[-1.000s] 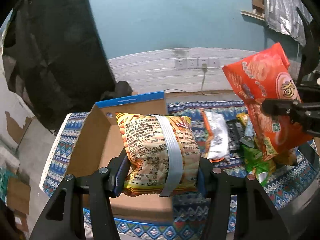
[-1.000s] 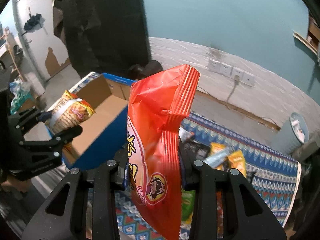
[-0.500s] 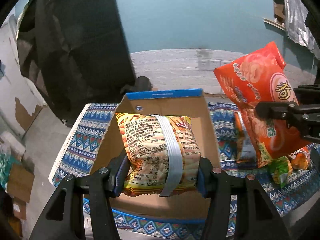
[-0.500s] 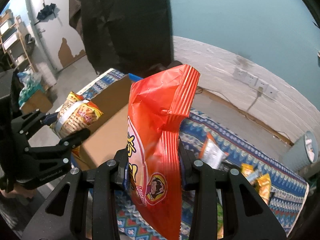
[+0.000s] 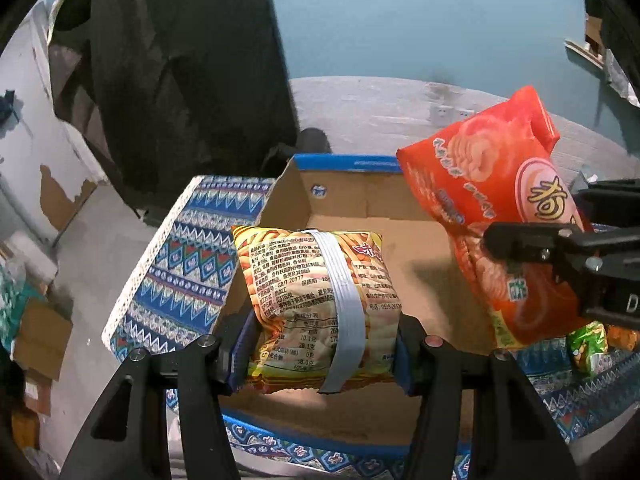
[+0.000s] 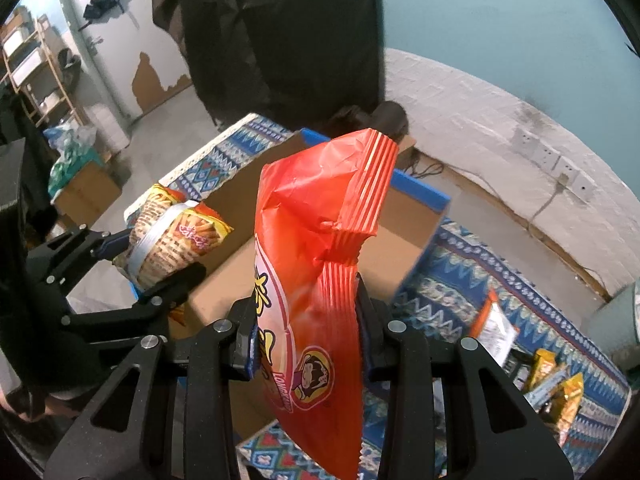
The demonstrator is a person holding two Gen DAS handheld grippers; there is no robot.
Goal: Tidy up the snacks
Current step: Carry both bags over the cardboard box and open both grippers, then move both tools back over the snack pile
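A: Where are the snacks now?

B: Your left hand-held gripper (image 5: 320,354) is clamping the yellow snack bag (image 5: 316,300) across its puffy middle, over the open cardboard box (image 5: 352,200). Your right hand-held gripper (image 6: 306,340) is pinching the orange snack bag (image 6: 316,280), jaws nearly closed, at the box's right side.

A: How am I releasing them well?

B: You are handling slippery, crinkly film. Lower each bag to the flat cardboard floor before opening.

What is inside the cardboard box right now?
The cardboard box shows only bare brown floor where it is visible. The yellow snack bag and red snack bag, each clamped in a hand-held gripper above it, cover part of the floor, so that part cannot be checked.
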